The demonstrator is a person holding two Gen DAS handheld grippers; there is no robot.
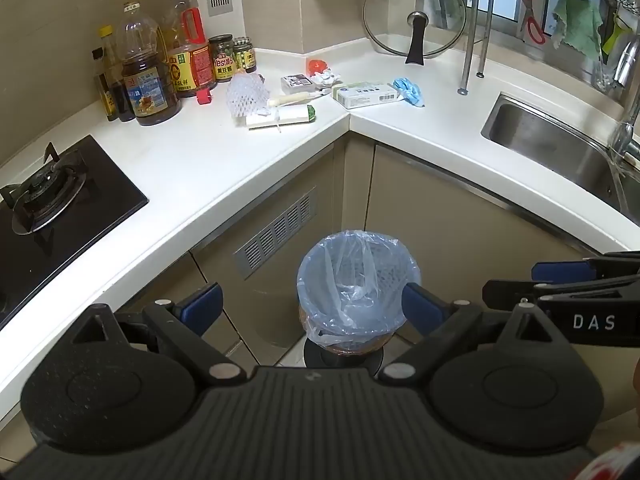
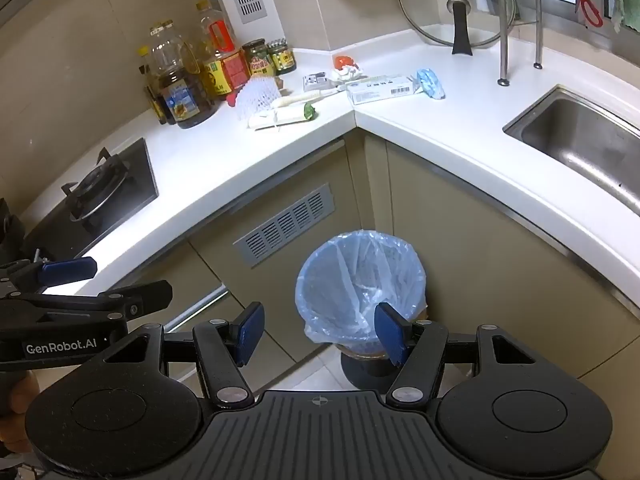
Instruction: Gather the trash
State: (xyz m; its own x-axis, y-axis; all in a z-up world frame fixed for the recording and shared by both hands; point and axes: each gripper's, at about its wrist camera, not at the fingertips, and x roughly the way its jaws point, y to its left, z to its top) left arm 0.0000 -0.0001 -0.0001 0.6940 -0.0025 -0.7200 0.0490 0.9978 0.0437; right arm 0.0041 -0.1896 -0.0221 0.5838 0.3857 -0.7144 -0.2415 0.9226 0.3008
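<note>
Both the left gripper point(image 1: 310, 306) and right gripper point(image 2: 316, 334) hang with fingers apart, empty, above the blue-bagged round bin point(image 1: 358, 294); scattered trash, including a white foam net point(image 1: 246, 94), lies on the white worktop point(image 1: 208, 160).

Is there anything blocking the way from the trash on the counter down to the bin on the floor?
Nothing visible does. The white foam fruit net, cardboard box and blue glove lie near the counter's inner corner, and the bag-lined trash bin stands open-topped on the floor below it. Both grippers are empty.
</note>
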